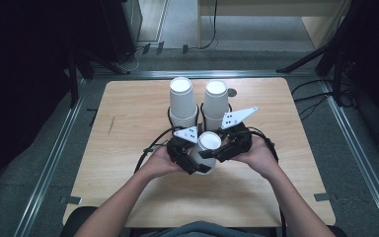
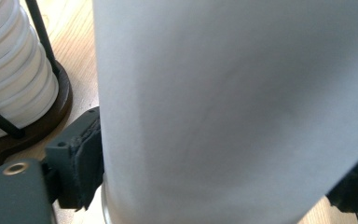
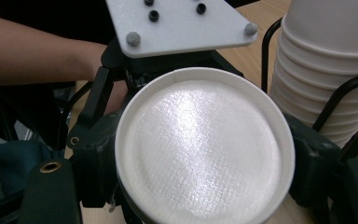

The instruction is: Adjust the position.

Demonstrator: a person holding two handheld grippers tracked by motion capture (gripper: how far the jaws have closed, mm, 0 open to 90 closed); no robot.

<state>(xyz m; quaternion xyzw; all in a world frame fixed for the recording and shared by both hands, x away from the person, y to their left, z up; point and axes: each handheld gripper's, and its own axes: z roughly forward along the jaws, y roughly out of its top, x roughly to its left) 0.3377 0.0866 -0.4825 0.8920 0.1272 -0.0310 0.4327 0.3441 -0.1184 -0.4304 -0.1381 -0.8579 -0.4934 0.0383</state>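
Observation:
A single white paper cup [image 1: 206, 148] is held upside down over the table's middle, its closed base [image 3: 200, 144] facing up. My left gripper [image 1: 196, 160] is shut on its side wall [image 2: 233, 107], one pad [image 2: 81, 158] pressed to the paper. My right gripper [image 1: 216, 150] is shut on the same cup near its base, a jaw on either side. Just behind stand two tall stacks of upturned white cups, the left stack [image 1: 182, 101] and the right stack [image 1: 215, 101], each in a black wire holder.
The wooden table [image 1: 128, 123] has bare room to the left, right and front. A round dark wooden holder base [image 2: 51, 116] sits close beside the held cup. A dark disc [image 1: 232, 92] lies by the right stack. Metal rails and cables ring the table.

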